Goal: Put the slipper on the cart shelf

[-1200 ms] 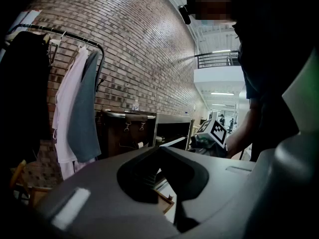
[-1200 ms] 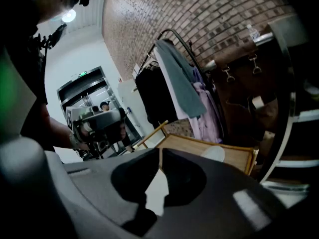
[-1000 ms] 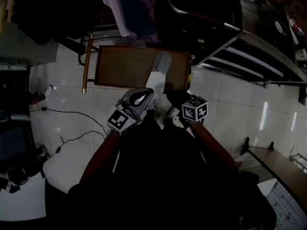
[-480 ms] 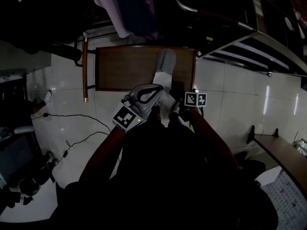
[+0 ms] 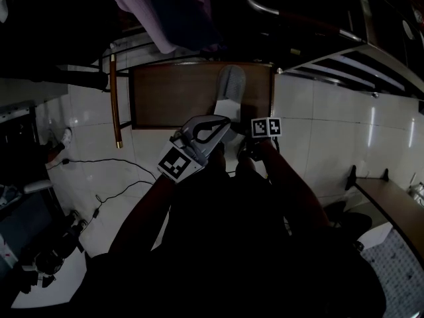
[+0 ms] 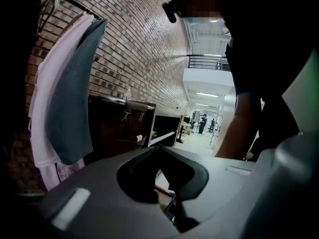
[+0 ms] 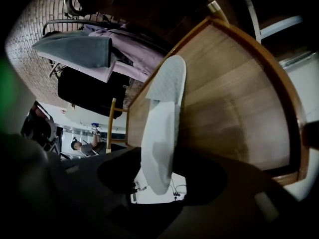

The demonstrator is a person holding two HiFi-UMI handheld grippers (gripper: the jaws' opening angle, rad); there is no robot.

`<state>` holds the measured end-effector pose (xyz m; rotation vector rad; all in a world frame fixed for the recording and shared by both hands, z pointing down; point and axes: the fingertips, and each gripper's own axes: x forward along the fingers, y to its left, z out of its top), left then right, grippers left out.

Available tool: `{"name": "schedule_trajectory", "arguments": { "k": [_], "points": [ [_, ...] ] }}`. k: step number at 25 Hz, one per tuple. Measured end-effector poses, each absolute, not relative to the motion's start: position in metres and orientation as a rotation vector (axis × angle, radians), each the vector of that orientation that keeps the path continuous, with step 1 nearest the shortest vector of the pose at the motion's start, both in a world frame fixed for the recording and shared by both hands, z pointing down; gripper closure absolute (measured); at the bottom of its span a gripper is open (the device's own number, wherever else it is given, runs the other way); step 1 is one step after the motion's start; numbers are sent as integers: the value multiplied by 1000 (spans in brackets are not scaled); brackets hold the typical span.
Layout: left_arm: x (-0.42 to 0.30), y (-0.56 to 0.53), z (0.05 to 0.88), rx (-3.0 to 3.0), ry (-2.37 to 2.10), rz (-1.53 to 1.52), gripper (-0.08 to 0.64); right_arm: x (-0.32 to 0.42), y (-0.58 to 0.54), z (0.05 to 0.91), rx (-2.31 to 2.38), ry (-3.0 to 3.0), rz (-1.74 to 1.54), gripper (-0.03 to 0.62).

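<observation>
A grey and white slipper [image 5: 228, 90] lies lengthwise on the brown wooden cart shelf [image 5: 169, 98], toe pointing away. In the right gripper view the slipper [image 7: 163, 118] rests on the shelf boards [image 7: 234, 93], with its heel sticking out over the near edge between the jaws of my right gripper [image 7: 159, 185]. Those jaws are opening and stand apart from the heel on both sides. In the head view my right gripper [image 5: 246, 132] sits just behind the heel. My left gripper [image 5: 222, 121] hovers beside it, tips together, holding nothing. Its grey jaws [image 6: 167, 183] fill its own view.
Pink and grey garments [image 5: 159, 12] hang above the shelf's far side. A wooden post [image 5: 116, 105] stands at the cart's left. A black cable [image 5: 99, 171] trails over the white tiled floor. A metal frame [image 5: 344, 65] slants at the right, and a wooden bench [image 5: 391, 211] lies at the lower right.
Both grippers have moved forward to the shelf's near edge. The slipper now lies a little farther onto the shelf.
</observation>
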<state>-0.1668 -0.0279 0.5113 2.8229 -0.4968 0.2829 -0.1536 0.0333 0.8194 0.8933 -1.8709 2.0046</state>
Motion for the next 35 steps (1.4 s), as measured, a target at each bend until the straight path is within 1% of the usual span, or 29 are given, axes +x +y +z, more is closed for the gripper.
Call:
{"name": "schedule_trajectory", "arguments": {
  "k": [7, 9, 10, 11, 13, 14, 16, 26, 35],
  "points": [
    [-184, -28, 524, 2777, -532, 306, 558, -170, 30, 831, 858, -1823, 2079, 353],
    [-189, -29, 527, 2768, -540, 314, 558, -171, 27, 833, 884, -1813, 2094, 362],
    [-190, -29, 528, 2763, -543, 315, 558, -171, 26, 833, 888, -1816, 2097, 387],
    [-192, -29, 528, 2760, -545, 312, 558, -172, 25, 832, 888, -1825, 2094, 465],
    [-195, -30, 530, 2755, -549, 303, 558, -175, 23, 827, 879, -1857, 2094, 505],
    [-196, -30, 530, 2753, -551, 301, 558, -177, 23, 823, 876, -1875, 2095, 512],
    [-199, -30, 531, 2748, -552, 302, 558, -178, 22, 816, 872, -1913, 2064, 522],
    [-194, -22, 525, 2774, -521, 299, 558, -155, 13, 764, 947, -2140, 1664, 528],
    [-171, -8, 476, 2844, -490, 229, 558, -122, 9, 638, 1076, -2419, 1324, 528]
  ]
}}
